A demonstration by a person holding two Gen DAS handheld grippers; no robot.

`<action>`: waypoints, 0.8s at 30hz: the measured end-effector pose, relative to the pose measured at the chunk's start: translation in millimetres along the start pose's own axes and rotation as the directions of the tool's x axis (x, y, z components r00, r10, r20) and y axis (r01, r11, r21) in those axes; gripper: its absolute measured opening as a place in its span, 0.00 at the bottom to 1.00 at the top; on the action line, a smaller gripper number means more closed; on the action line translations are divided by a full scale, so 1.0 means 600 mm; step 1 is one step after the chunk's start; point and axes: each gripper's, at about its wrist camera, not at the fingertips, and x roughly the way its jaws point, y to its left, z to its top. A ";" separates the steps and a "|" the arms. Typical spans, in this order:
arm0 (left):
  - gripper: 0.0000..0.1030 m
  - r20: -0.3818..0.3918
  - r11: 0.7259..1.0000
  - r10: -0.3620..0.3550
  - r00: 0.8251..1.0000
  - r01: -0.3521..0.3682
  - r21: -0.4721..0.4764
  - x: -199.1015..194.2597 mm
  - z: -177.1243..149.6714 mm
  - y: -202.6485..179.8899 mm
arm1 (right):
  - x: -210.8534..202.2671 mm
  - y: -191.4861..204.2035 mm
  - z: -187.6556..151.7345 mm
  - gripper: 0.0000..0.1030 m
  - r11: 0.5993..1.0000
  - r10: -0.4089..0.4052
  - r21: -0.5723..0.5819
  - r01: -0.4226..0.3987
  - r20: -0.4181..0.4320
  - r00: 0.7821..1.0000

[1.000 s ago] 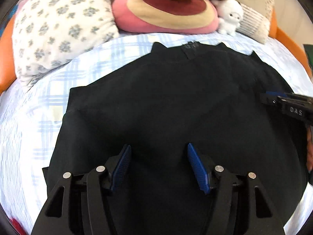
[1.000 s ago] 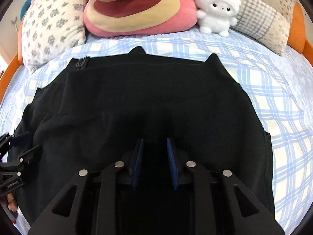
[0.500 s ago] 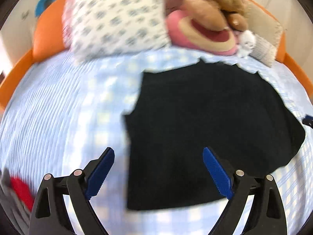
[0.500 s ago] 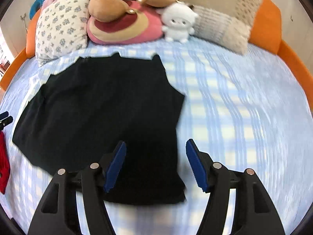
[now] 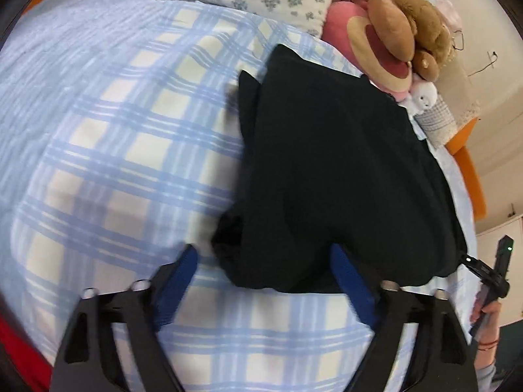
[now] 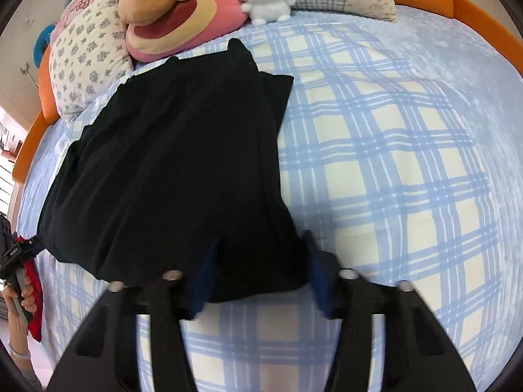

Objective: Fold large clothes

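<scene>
Getting ready to pinch the big black soft garment (image 5: 333, 163) lying on the blue checked bed (image 5: 124, 137). Both my left tongs (image 5: 266, 274) and right tongs (image 6: 261, 258) are closing over its near corners, still spread. Next I squeeze, then lift.

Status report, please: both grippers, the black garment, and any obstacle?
Left gripper open, closing over garment's near left corner. Right gripper closing astride near right corner, pads not clearly pressing. Black garment flat on the bed. No obstacle near.
</scene>
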 end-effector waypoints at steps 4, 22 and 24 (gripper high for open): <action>0.52 -0.010 0.997 0.047 0.999 -0.046 0.065 -0.003 0.002 -0.034 | -0.020 0.013 0.009 0.08 0.999 0.016 -0.037 -0.016 -0.001 1.000; 0.16 0.033 0.967 0.161 0.986 -0.164 0.196 -0.059 0.022 -0.043 | -0.037 -0.034 -0.016 0.06 0.995 0.097 0.013 -0.097 0.015 0.995; 0.15 0.030 0.961 0.190 0.981 -0.192 0.200 -0.037 0.007 -0.035 | -0.020 -0.046 -0.026 0.06 0.993 0.110 0.034 -0.111 0.013 0.994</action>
